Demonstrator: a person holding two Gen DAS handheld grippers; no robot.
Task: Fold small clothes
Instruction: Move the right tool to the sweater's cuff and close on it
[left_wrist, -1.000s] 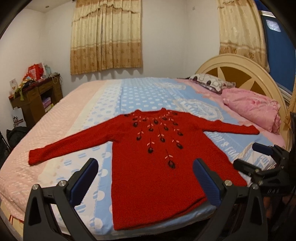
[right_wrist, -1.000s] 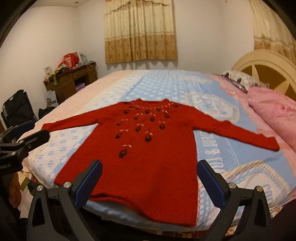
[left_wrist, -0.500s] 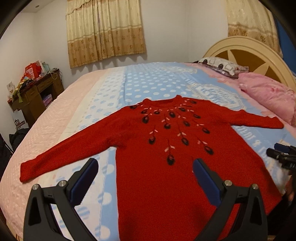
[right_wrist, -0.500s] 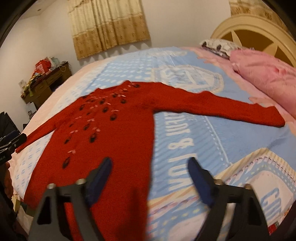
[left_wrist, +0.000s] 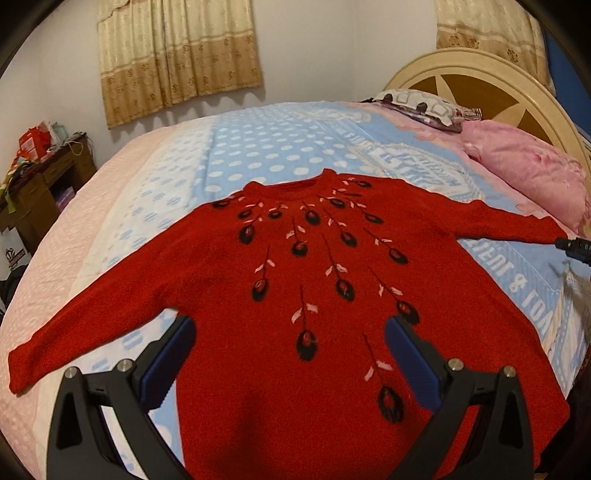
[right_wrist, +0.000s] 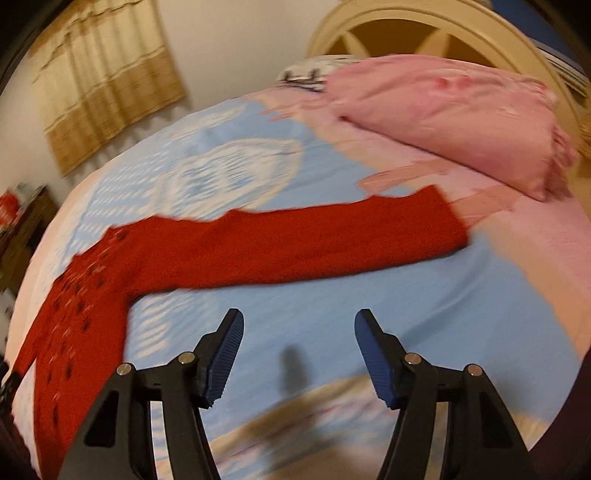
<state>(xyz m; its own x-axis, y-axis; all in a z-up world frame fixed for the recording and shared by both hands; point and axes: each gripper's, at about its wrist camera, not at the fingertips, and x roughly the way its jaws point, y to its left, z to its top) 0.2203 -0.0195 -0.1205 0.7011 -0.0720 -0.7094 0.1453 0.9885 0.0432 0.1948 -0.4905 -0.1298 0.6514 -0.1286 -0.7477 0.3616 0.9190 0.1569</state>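
Observation:
A red knitted sweater (left_wrist: 306, 280) with dark flower embroidery lies flat on the bed, both sleeves spread out. My left gripper (left_wrist: 290, 360) is open and empty, low over the sweater's lower body. My right gripper (right_wrist: 299, 354) is open and empty above the blue sheet, just short of the sweater's right sleeve (right_wrist: 295, 243), which stretches across the right wrist view to its cuff (right_wrist: 443, 221). The right gripper's tip (left_wrist: 572, 247) shows at the right edge of the left wrist view, by that cuff.
The bed (left_wrist: 280, 147) has a blue dotted and pink cover. A pink pillow (right_wrist: 450, 114) and a patterned pillow (left_wrist: 421, 105) lie by the cream headboard (left_wrist: 472, 81). A cluttered wooden desk (left_wrist: 40, 177) stands at the left wall. Curtains (left_wrist: 177, 55) hang behind.
Both grippers have moved forward over the bed. The right gripper has swung right toward the sweater's right sleeve. The left has come closer over the sweater's body. The sweater has not moved.

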